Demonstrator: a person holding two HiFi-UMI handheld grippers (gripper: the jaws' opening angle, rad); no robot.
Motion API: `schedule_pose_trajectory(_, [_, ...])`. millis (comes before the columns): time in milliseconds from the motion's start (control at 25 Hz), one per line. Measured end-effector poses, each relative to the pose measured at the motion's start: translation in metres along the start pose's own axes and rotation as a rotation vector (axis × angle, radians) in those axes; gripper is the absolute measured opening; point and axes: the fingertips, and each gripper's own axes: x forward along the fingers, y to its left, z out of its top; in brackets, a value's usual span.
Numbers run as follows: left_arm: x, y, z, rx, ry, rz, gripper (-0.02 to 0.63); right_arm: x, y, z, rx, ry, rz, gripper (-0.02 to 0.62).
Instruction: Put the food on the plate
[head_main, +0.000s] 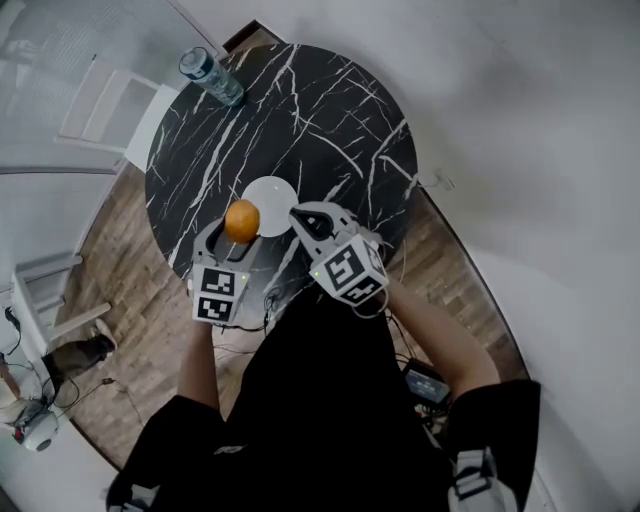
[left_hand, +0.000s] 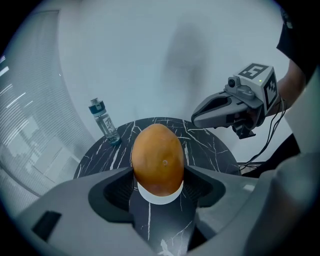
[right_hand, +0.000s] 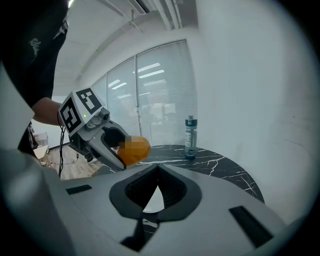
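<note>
Round black marble table (head_main: 330, 120) with white veins, wood floor around it, pale walls, a water bottle (head_main: 211, 76) standing at the far left edge. White plate (head_main: 275, 200) sits near my side of the table and is bare as far as I can see. My left tongs (left_hand: 158, 172) are clenched on the orange fruit (head_main: 242, 219) - one jaw on each side, fruit upright between the tips. From the left gripper view a sliver of the plate shows just under the fruit, so I judge it is held in the air over or just beside the plate's left rim, not resting on it. My right tongs (right_hand: 159, 167) are closed with nothing between them, tips meeting, hovering just right of the fruit and over the plate's near side. Progress - pickup and carry look done, placement not yet. Left to do: lower the fruit onto the plate, open the left jaws, pull clear. The fruit is rounded, so it may roll once let go.
</note>
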Motion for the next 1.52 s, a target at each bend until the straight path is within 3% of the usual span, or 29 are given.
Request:
schedule_pose_trajectory(880, [0.073, -0.007, -0.033, -0.114, 0.167, -0.016, 0.304, 0.038, -0.027, -0.054, 0.067, 0.066, 0.090, -0.004])
schedule_pose_trajectory(1520, [0.104, -0.007, -0.055, -0.090, 0.268, -0.016, 0.304, 0.054, -0.025, -0.072, 0.139, 0.077, 0.104, -0.004])
